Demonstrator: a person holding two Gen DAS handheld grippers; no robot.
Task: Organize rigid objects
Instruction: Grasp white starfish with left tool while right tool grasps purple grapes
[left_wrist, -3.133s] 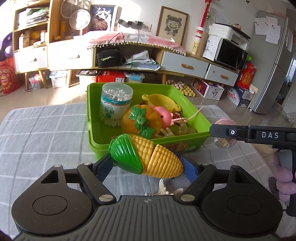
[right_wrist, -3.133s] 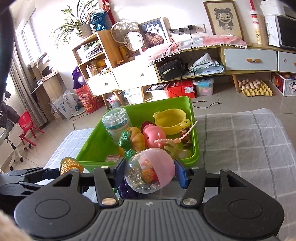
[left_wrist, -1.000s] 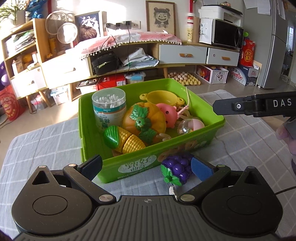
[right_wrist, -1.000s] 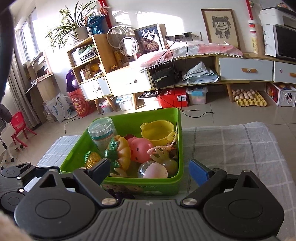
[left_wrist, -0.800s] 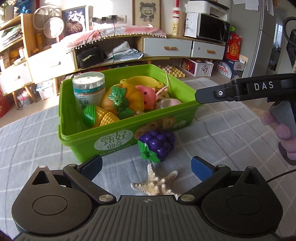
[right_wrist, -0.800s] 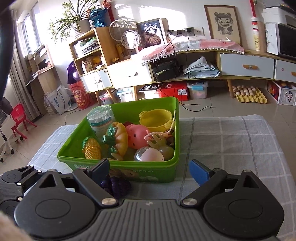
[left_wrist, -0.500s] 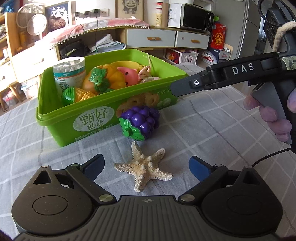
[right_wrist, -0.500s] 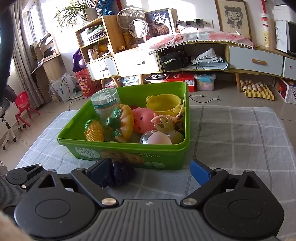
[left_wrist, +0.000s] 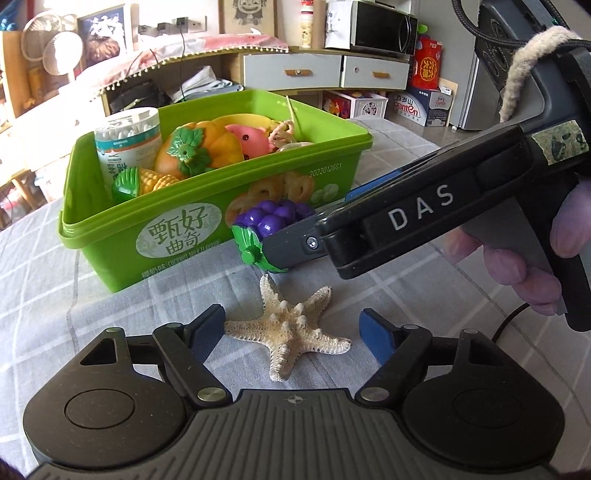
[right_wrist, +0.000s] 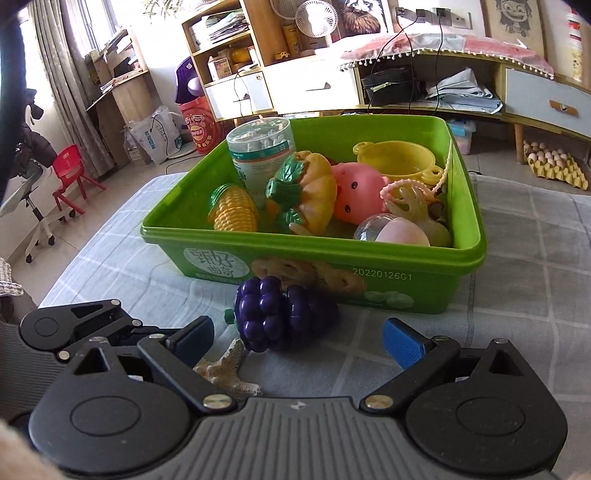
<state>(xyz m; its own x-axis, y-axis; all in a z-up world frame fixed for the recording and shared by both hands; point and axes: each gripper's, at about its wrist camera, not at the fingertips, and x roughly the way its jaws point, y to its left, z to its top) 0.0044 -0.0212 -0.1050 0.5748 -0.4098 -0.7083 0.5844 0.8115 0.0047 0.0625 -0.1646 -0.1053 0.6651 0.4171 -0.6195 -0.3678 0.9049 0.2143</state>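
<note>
On the checked grey cloth of the worktop, we find a pale starfish lying flat between the blue pads of our left tool, whose jaws have just been closing in; the near pad sits just beside one starfish arm, the other stands apart, so nothing is gripped. Just beyond the starfish lies a purple toy grape bunch with a green leaf end, resting against the front wall of a green plastic bin. Our right tool comes in over the grapes with its jaws spread wide, having just been opening a little; the bunch sits ahead of and between its pads, untouched, and from the left wrist view its black side marked DAS crosses in front of the grapes, with a person's fingers wrapped on the handle. Inside the bin we see a toy corn cob, an orange toy pumpkin with green leaves, a clear tub of cotton swabs standing upright, a pink pig toy, a small yellow pot, a clear-and-pink capsule ball and a string of pale beads. Behind the worktop stand a low cabinet with grey drawers, a microwave and wooden shelves.
</note>
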